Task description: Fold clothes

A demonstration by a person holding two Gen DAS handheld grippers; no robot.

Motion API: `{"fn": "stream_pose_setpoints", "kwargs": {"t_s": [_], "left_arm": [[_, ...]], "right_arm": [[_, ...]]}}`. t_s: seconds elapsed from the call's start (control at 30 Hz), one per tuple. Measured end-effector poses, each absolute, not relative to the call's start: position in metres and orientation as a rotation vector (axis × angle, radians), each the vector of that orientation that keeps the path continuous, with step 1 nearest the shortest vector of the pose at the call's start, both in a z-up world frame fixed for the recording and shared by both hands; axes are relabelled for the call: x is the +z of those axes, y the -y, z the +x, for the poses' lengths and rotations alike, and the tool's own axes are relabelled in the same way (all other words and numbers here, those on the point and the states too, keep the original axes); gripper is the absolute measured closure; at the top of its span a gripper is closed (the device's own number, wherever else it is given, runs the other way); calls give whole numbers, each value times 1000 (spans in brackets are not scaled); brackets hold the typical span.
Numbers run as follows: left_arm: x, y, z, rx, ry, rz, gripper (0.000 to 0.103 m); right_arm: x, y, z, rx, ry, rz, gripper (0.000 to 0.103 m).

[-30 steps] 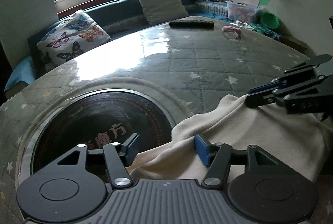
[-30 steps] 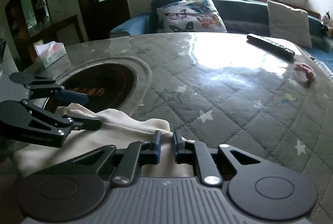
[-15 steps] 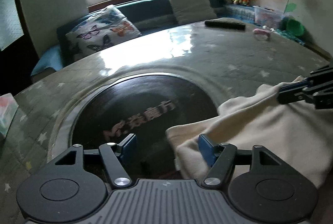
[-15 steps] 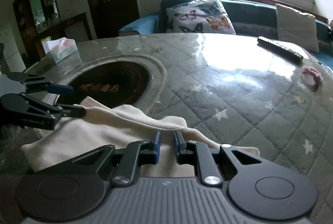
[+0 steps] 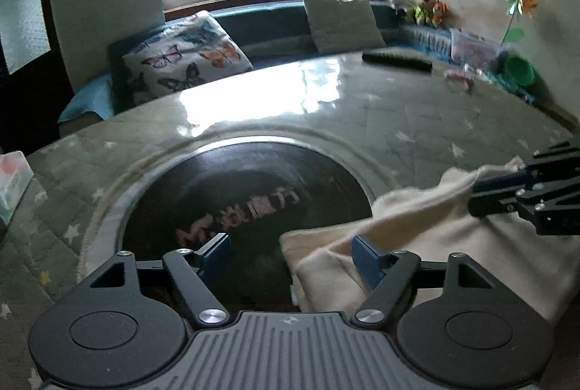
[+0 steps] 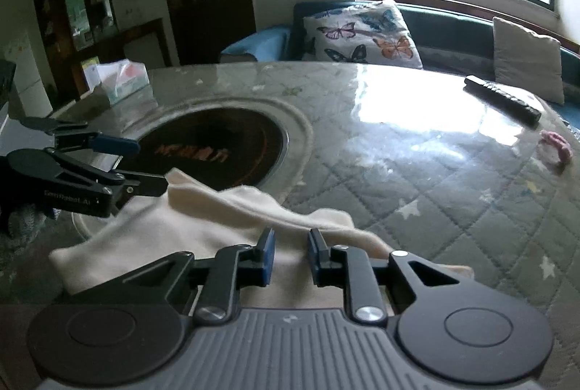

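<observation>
**Cream cloth half-gathered at table's near edge, both grippers apart**

Left wrist view: the left gripper had its jaws spread wide, holding nothing. Its right-side pad sat against the cream garment, w/ the cloth's near corner lying btwn the fingers at abt 5 o'clock of the dark round inset. My guess: it was lined up that way to close on that corner for the next fold. The right gripper showed at 3 o'clock, tips at the cloth's raised far edge.

Right wrist view: the right gripper had its jaws parted by a modest gap, cloth lying under and btwn them, not pinched. The garment was bunched at 6 o'clock on the quilted table, partly over the inset's rim. Remote and pink item lay well apart at 2 o'clock, clear of the work.
</observation>
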State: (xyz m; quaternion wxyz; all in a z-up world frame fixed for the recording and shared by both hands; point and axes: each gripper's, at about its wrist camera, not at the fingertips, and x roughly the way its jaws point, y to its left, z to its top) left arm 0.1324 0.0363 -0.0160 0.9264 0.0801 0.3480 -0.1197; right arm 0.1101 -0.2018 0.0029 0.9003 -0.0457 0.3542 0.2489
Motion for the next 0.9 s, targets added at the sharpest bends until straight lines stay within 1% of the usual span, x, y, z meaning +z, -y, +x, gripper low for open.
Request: {"fn": "stream_pose_setpoints", "kwargs": {"t_s": [0.1,0.13,0.17,0.2,0.27,0.37,0.47,0.53,0.57,0.6,0.73,0.8,0.9], "left_arm": [[-25,-38,137,-231,-751,144,24],[-26,-39,138,-226,-757,133,23],[-26,-40,137,-222,-758,126,22],[-25,-41,136,-219,-756,122,21],[-24,-41,135,-208,-755,120,17],[-23,-42,131,-197,-752,113,14],[-21,-43,126,-185,-745,102,7],[-19,-44,122,-177,-741,98,5],[-18,-44,121,-173,-738,96,1],[-17,-44,119,-168,-736,93,0],[-15,-48,111,-149,-734,78,0],[-14,-50,107,-134,-733,69,0],[-12,-56,99,-118,-728,50,0]], "right_arm": [[2,201,110,512,-736,-100,82],[3,201,109,513,-733,-102,79],[5,201,107,515,-729,-105,74],[7,201,105,521,-723,-109,71],[10,200,100,531,-714,-118,70],[12,198,94,542,-709,-127,69],[14,195,88,557,-707,-141,67],[15,192,81,574,-703,-159,65],[17,191,78,583,-698,-169,63],[18,189,74,592,-694,-179,61],[22,180,60,629,-677,-212,60],[23,175,52,650,-668,-233,57],[24,168,42,678,-658,-260,55]]}}
